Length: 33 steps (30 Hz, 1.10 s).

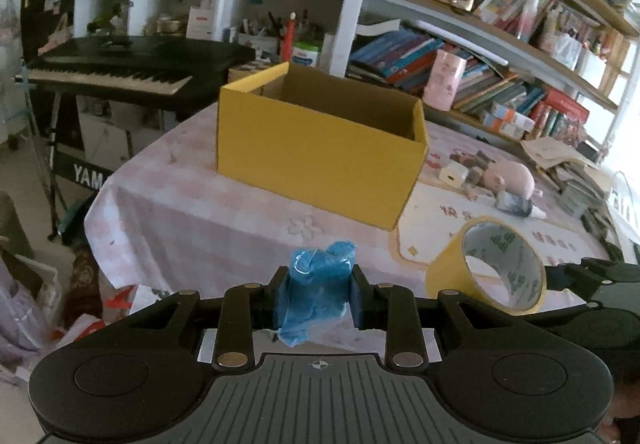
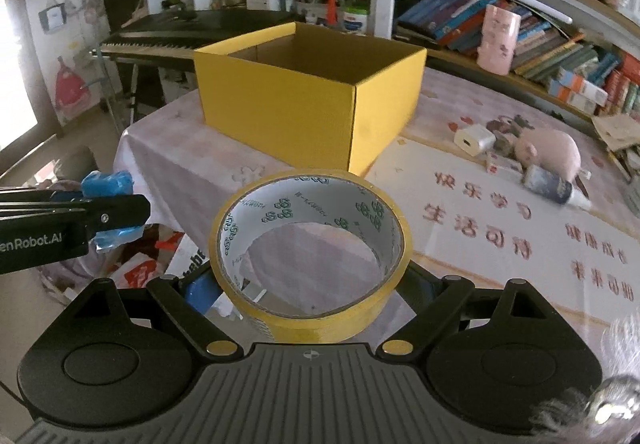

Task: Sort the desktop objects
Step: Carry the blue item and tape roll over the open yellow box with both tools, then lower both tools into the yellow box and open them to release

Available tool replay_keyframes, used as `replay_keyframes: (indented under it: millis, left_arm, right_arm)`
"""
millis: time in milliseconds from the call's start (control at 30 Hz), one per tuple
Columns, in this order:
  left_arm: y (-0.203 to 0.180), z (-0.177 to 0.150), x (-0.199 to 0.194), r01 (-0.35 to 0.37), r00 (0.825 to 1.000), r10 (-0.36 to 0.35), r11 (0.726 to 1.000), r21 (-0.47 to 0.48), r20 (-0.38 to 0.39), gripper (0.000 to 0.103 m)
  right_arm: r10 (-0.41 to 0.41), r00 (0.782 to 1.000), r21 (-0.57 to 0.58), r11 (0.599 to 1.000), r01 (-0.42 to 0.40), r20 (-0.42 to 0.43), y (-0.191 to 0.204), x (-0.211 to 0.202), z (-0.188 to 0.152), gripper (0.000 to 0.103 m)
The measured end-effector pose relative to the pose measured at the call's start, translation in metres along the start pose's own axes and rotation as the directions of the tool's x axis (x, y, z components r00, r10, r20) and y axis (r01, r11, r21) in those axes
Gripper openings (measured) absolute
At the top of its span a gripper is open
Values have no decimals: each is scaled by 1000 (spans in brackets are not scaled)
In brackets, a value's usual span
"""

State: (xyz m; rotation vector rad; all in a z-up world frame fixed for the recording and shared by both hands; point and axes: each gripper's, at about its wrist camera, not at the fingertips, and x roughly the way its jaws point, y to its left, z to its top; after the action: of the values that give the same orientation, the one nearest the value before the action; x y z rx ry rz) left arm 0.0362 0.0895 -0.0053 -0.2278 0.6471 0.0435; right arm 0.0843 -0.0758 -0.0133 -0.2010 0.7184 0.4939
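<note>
Left gripper (image 1: 318, 294) is pinching a crumpled blue plastic wrapper (image 1: 320, 284) tight between its pads; right gripper (image 2: 312, 284) is clamping a yellow tape roll (image 2: 310, 248) across its width — jaws spread wide only because the roll is wide. Both are hanging above the near edge of the table (image 2: 480, 244), pointing at the open yellow cardboard box (image 2: 316, 100) further back, likely the drop bin. A white charger (image 2: 474, 140), pink plush pig (image 2: 548, 152) and glue bottle (image 2: 550, 184) are waiting on the right.
</note>
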Motion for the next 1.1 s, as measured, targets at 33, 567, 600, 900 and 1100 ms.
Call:
replay_keyframes:
  millis: [33, 567, 600, 900, 1100]
  left_arm:
    - [0, 3, 2, -3, 1000, 3, 1000, -2, 3, 28]
    - [-13, 95, 55, -50, 989, 44, 998, 36, 139, 28]
    - [-14, 102, 60, -51, 988, 44, 998, 41, 149, 28]
    - [-17, 155, 115, -36, 990, 25, 996, 76, 141, 28]
    - [-8, 174, 163, -81, 994, 72, 990, 112, 78, 28]
  right_arm:
    - [4, 1000, -12, 1000, -4, 11, 0, 2, 5, 89]
    - [69, 983, -64, 996, -59, 170, -43, 33, 101, 89]
    - [67, 981, -74, 996, -55, 182, -47, 37, 110, 89]
    - [53, 976, -134, 991, -25, 211, -77, 89, 167, 89]
    - [81, 985, -215, 975, -47, 151, -77, 137, 186, 89]
